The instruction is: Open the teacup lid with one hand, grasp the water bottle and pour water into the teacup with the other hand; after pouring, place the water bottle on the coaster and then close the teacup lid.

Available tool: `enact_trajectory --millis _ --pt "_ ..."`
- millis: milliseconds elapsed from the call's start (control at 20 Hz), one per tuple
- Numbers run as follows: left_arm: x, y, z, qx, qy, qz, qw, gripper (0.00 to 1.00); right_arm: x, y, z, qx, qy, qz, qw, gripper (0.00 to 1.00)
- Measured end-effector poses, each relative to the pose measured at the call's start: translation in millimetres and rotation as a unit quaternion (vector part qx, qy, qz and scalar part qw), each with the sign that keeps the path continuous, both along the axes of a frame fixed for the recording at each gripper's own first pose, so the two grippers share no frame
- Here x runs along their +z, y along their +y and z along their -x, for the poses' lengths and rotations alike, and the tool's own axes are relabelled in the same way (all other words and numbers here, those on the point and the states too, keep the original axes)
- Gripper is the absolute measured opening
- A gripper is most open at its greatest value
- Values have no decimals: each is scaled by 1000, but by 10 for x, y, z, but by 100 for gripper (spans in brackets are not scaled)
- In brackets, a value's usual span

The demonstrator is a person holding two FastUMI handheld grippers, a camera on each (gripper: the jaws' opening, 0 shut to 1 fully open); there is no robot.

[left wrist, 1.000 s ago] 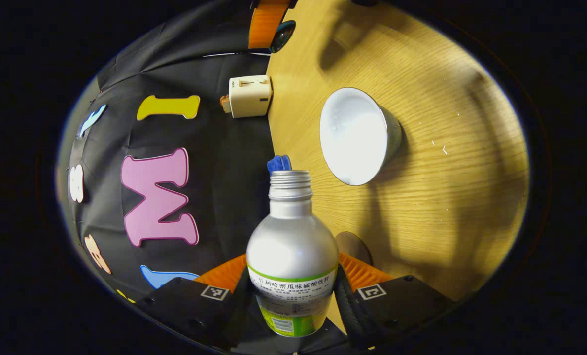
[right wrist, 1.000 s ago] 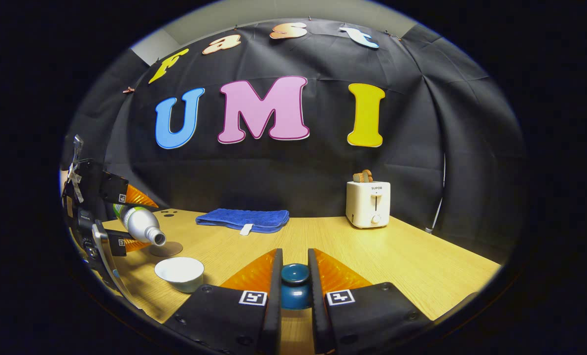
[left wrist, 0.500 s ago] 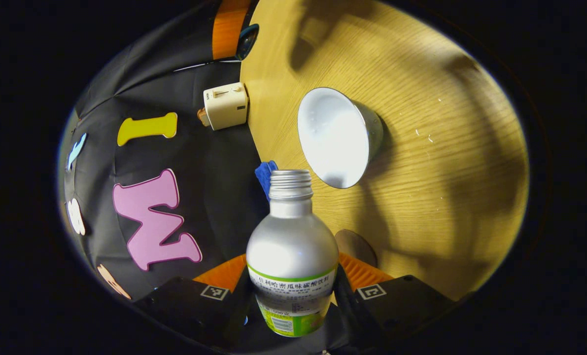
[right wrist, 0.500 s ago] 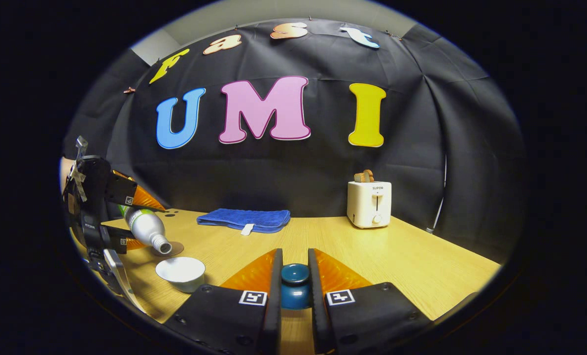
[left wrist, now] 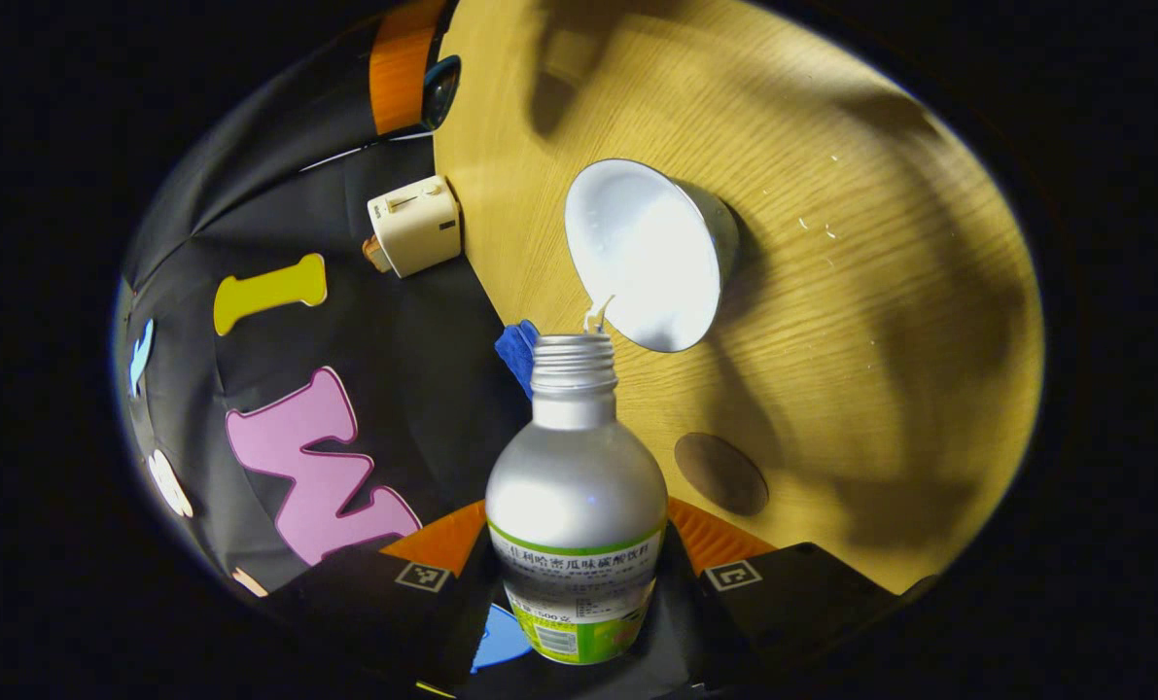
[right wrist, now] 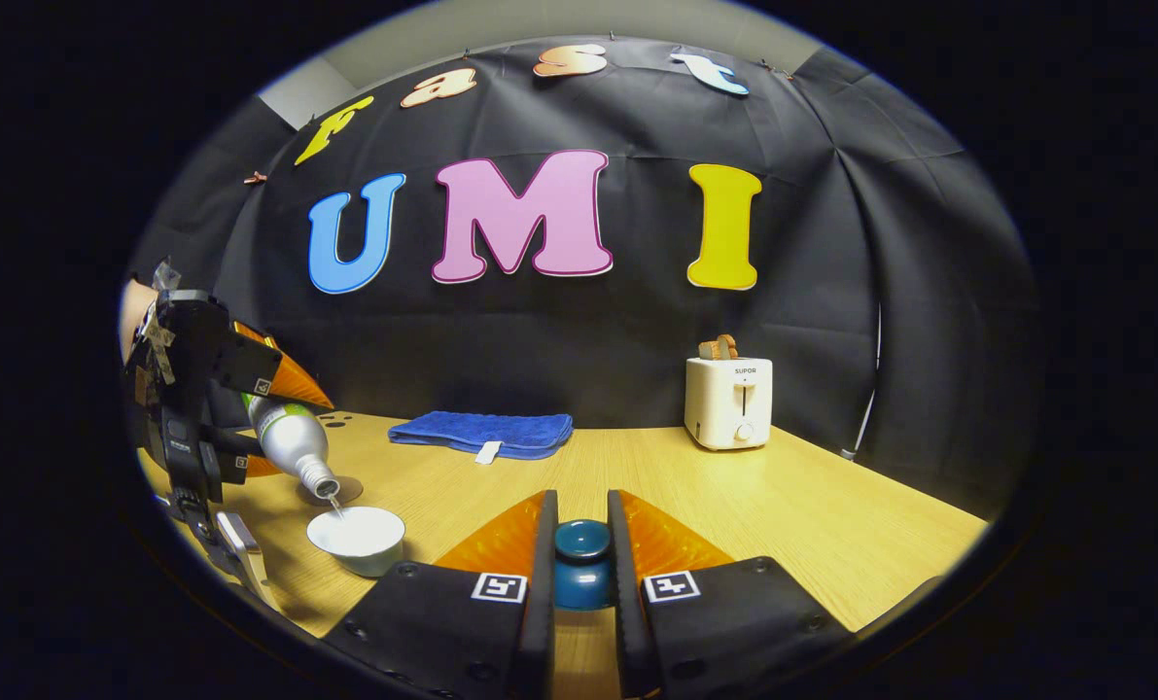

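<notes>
Wooden table (right wrist: 783, 515), toaster (right wrist: 729, 402) marked SUPOR

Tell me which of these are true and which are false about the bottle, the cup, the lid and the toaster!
1. Water is running from the water bottle into the teacup. True.
2. The teacup lid is sitting on the teacup. False: the right gripper holds it between its fingers, away from the open cup.
3. The water bottle stands on the coaster. False: the left gripper holds it tilted above the table, and the coaster is bare.
4. A blue cloth lies on the table near the back wall. True.
5. The toaster is lying on its side. False: it stands upright on the table.
</notes>
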State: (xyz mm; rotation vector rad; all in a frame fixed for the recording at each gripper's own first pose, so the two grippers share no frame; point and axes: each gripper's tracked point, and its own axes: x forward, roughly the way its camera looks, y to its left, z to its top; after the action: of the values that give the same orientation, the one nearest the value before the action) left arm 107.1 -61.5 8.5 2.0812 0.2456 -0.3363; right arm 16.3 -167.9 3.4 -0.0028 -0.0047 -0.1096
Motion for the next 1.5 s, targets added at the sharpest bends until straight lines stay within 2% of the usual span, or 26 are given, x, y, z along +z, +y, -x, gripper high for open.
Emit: enact_trajectory --millis 800,1150,1500 --pt "261 -61 -50 -17 10 -99 995 80 2 29 2 8 0 0 1000 29" --pt "268 -121 -36 -25 12 -120 992 80 5 31 -2 8 0 0 1000 29" --pt "271 -89 -23 -24 10 -122 992 80 6 29 1 8 0 0 1000 29"
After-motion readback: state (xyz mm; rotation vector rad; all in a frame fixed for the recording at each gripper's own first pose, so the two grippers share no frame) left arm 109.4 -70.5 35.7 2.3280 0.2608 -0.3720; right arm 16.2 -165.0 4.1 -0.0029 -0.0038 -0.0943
